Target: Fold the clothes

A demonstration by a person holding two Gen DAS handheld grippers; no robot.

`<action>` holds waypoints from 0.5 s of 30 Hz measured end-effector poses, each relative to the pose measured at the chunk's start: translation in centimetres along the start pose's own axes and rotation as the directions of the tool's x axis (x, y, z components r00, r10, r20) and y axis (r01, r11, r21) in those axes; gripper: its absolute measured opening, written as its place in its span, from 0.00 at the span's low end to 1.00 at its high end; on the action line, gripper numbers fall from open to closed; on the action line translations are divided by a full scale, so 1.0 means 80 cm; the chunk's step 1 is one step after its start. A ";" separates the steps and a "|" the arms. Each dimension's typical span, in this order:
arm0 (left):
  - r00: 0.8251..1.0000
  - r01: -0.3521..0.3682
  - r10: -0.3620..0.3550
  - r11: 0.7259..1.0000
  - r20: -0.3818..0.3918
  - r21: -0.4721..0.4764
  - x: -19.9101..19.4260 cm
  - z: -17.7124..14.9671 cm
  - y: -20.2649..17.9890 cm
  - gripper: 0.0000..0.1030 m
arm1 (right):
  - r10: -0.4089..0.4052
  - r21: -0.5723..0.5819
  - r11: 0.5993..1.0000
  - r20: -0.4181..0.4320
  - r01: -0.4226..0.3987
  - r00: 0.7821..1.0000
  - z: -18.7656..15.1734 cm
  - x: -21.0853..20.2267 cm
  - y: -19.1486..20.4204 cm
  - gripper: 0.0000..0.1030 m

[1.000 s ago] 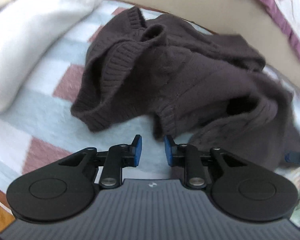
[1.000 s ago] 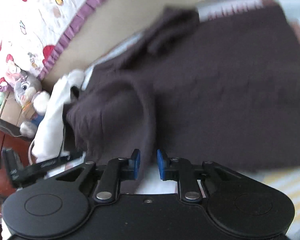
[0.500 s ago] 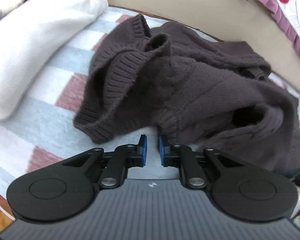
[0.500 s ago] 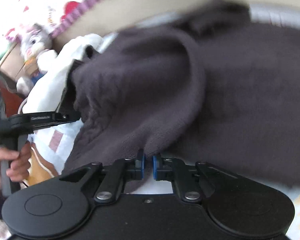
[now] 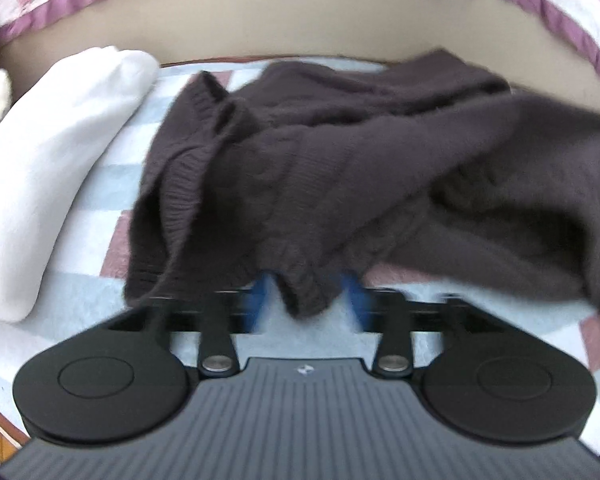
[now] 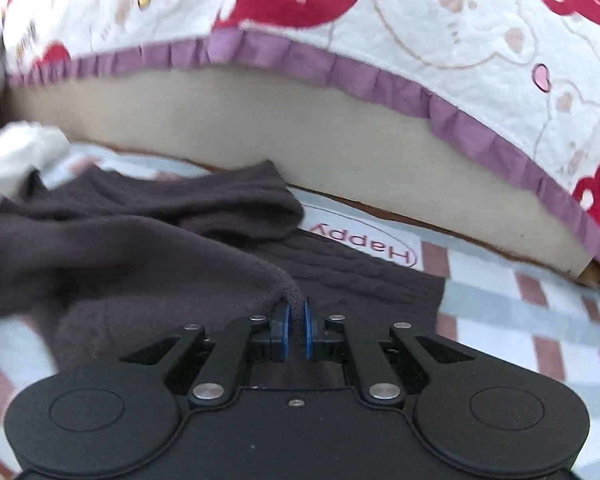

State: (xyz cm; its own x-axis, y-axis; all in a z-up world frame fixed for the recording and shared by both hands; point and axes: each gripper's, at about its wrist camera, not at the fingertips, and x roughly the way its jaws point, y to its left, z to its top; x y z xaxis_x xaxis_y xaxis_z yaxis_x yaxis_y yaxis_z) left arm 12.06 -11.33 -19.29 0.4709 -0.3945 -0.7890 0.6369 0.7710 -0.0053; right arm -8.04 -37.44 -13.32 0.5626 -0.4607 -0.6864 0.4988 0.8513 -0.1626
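Note:
A dark brown knitted sweater (image 5: 340,168) lies crumpled on a checked blanket (image 5: 80,292). My left gripper (image 5: 306,300) is open wide and low at the sweater's near edge. A ribbed cuff (image 5: 306,286) hangs down between its two blue pads, which are blurred by motion. In the right wrist view the sweater (image 6: 120,264) spreads to the left. My right gripper (image 6: 295,316) is shut on a pinched edge of the knit, lifted into a ridge above the flat part of the garment.
A thick white folded cloth (image 5: 52,184) lies left of the sweater. Behind it runs a beige mattress side (image 6: 260,128) under a white quilt (image 6: 460,40) with red bears and a purple frill. A "Happy" label (image 6: 364,242) shows on the blanket.
My left gripper went from nearly shut to wide open, and the cuff now sits between its fingers. My right gripper closed on the sweater's edge and swung it toward the mattress.

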 end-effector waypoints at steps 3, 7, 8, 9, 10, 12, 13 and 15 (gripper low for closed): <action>1.000 -0.003 0.004 0.999 -0.002 0.049 0.012 0.003 -0.013 0.61 | -0.050 -0.057 0.997 -0.049 0.047 0.998 0.001 0.038 0.000 0.09; 0.998 -0.061 0.060 0.995 0.015 0.081 0.039 0.009 -0.022 0.62 | -0.078 -0.074 0.995 -0.102 0.070 0.992 -0.005 0.061 -0.006 0.10; 0.997 -0.076 0.075 0.993 0.017 0.090 0.048 0.010 -0.024 0.62 | -0.077 -0.069 0.995 -0.096 0.071 0.992 -0.008 0.054 -0.009 0.12; 0.997 -0.083 0.082 0.992 0.014 0.095 0.056 0.010 -0.025 0.63 | -0.080 -0.066 0.995 -0.080 0.075 0.994 -0.011 0.045 -0.011 0.15; 0.996 -0.086 0.085 0.992 0.012 0.097 0.062 0.009 -0.025 0.67 | -0.088 -0.068 0.994 -0.062 0.084 0.994 -0.014 0.035 -0.011 0.18; 0.996 -0.090 0.087 0.991 0.031 0.098 0.063 0.007 -0.024 0.68 | -0.091 -0.065 0.994 -0.038 0.088 0.995 -0.022 0.013 -0.014 0.18; 0.996 -0.091 0.088 0.991 0.033 0.100 0.064 0.007 -0.024 0.68 | -0.071 -0.047 0.996 -0.029 0.069 0.997 -0.028 0.002 -0.017 0.19; 0.993 -0.111 0.106 0.989 0.050 0.095 0.066 0.008 -0.024 0.65 | -0.002 -0.006 1.000 -0.009 0.002 1.000 -0.040 -0.021 -0.022 0.20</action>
State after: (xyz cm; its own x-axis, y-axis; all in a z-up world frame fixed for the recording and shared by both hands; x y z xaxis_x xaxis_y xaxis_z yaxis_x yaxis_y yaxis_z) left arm 13.75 -15.22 -23.04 0.5662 -0.3349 -0.7532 0.6359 0.7589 0.1406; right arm -11.98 -37.39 -14.17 0.5561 -0.4599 -0.6923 0.4954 0.8522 -0.1682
